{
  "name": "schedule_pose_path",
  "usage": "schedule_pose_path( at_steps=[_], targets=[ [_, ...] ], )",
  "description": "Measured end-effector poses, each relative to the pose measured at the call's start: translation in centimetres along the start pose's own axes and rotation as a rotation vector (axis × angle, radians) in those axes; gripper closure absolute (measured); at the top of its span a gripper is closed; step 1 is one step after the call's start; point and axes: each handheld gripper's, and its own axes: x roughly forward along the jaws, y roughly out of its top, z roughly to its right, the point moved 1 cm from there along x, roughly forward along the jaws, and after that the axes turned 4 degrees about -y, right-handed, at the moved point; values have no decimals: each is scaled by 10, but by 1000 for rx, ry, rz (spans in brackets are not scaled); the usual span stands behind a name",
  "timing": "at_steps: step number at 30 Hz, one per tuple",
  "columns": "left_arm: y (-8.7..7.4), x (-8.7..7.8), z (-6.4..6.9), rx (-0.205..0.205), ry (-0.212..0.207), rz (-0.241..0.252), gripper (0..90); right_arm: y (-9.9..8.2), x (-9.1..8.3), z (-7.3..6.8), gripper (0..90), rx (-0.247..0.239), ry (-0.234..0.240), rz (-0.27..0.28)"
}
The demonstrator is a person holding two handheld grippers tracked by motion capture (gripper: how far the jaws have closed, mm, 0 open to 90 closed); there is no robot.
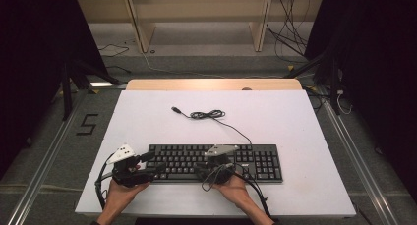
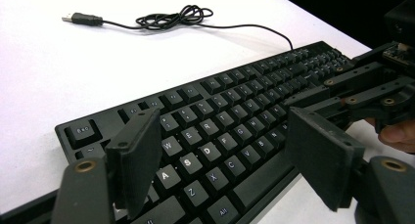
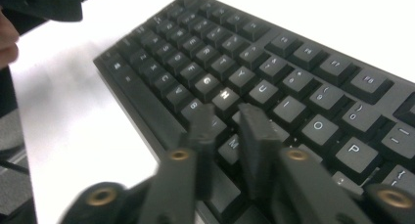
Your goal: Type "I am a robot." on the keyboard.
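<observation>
**Two grippers at one black keyboard**

High view: keyboard [image 1: 216,162] lies flat on the white table [image 1: 295,131], near its front edge, long axis running left to right, number pad to the right. Its front left corner is covered by the left gripper [image 1: 153,167], its front middle by the right gripper [image 1: 209,167]; jaw gaps hard to read here. Cable [image 1: 209,115] runs from the rear edge to a loose coil, plug end pointing left.

Left gripper view: left gripper [image 2: 222,155] jaws stand wide apart over the letter keys, nothing between the pads. Keyboard's near end cut off by the frame; far keys too small to read.

Right gripper view: blurred. Right gripper [image 3: 227,136] jaws part by a narrow gap above the keys around M, clasping nothing. Keyboard runs off the right edge.
</observation>
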Motion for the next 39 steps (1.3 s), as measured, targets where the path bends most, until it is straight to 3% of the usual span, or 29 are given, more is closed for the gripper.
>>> schedule_pose_path(
  at_steps=[9, 15, 23, 28, 34, 39],
  targets=[
    [0, -1, 0, 0, 3, 6, 293, 3, -7, -1, 518, 14, 39, 33],
    [0, -1, -1, -1, 3, 9, 293, 5, -12, -4, 387, 15, 37, 56],
    [0, -1, -2, -2, 6, 10, 293, 5, -16, -10, 355, 5, 65, 65],
    [0, -2, -2, -3, 7, 12, 292, 4, -16, -13, 422, -5, 76, 62],
    [0, -2, -2, -3, 6, 12, 292, 1, -16, -18, 611, -34, 81, 51],
    [0, -2, -2, -3, 6, 12, 293, -2, -12, -20, 774, -52, 59, 24]
  ],
)
